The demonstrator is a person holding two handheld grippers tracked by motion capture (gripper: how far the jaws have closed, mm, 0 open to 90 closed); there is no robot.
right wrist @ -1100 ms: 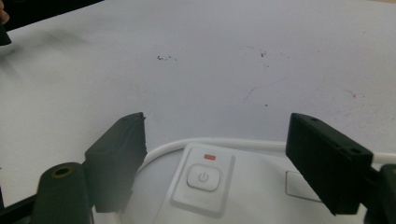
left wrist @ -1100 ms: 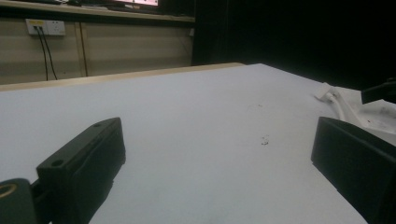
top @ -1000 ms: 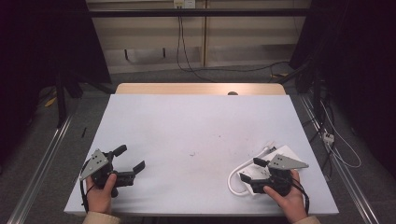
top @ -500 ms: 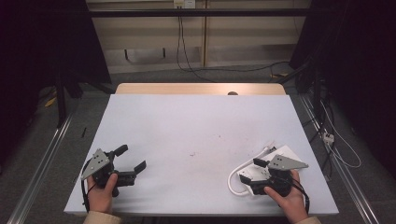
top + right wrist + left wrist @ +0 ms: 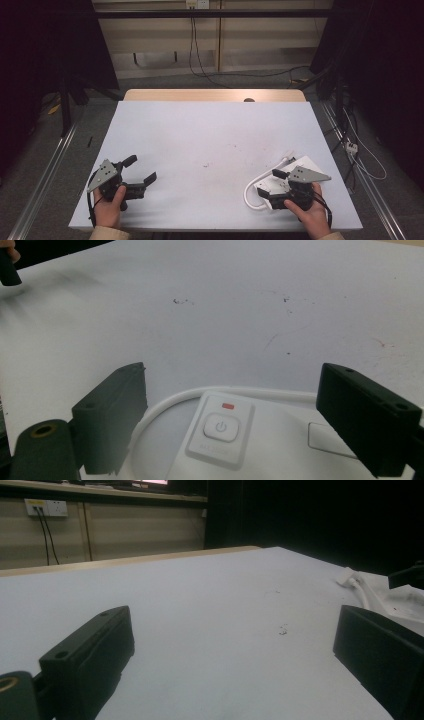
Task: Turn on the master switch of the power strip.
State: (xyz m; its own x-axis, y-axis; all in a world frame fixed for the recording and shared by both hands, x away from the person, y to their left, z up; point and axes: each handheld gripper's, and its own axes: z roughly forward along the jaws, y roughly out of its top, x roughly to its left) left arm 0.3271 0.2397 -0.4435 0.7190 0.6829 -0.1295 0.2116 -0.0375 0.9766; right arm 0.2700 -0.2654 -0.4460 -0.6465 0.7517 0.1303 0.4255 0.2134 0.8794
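Note:
A white power strip (image 5: 301,163) with a white cable (image 5: 248,195) lies at the table's near right. Its switch button (image 5: 220,428), under a small red mark, faces up. My right gripper (image 5: 269,183) hovers over that end, open. Its jaws have just been opening and stand on either side of the switch without pressing on it (image 5: 232,405). At the near left, my left gripper (image 5: 141,168) is held by a hand low over the bare table, open and with nothing between its jaws (image 5: 232,645). The strip (image 5: 390,597) also appears far right in the left gripper view.
The pale grey tabletop (image 5: 215,135) has a wooden strip along its far edge. Cables run on the floor beyond and to the right of the table. Dark curtains stand at both sides.
Both hands stay where they were. The right gripper's jaws look slightly wider apart than before.

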